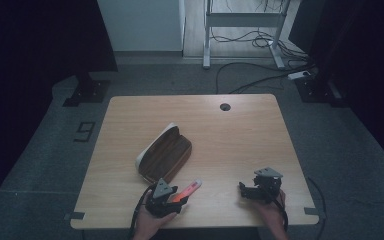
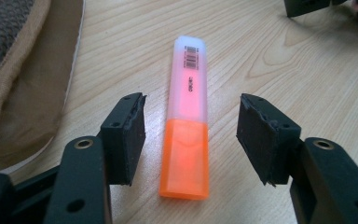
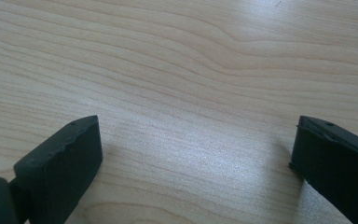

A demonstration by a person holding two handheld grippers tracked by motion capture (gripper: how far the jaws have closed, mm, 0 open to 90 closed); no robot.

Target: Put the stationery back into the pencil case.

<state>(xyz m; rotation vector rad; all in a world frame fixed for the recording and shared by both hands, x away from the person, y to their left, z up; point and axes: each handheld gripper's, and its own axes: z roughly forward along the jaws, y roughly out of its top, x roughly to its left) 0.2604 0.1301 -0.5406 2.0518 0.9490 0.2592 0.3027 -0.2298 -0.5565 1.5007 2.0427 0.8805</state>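
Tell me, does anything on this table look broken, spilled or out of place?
Nothing much. The highlighter lies flat and capped on the table, between the left gripper pads, untouched. The pencil case lies askew. Pad edges look slightly ragged.

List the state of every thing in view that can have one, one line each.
Highlighter: capped, lying flat on the table, between the left fingers but untouched.
Pouch: open, lying on the table beside the highlighter.
Left gripper: open, fingers astride the highlighter's orange cap.
Right gripper: open, nothing between its fingers, over bare table.
Table: bare wood apart from pouch and highlighter.
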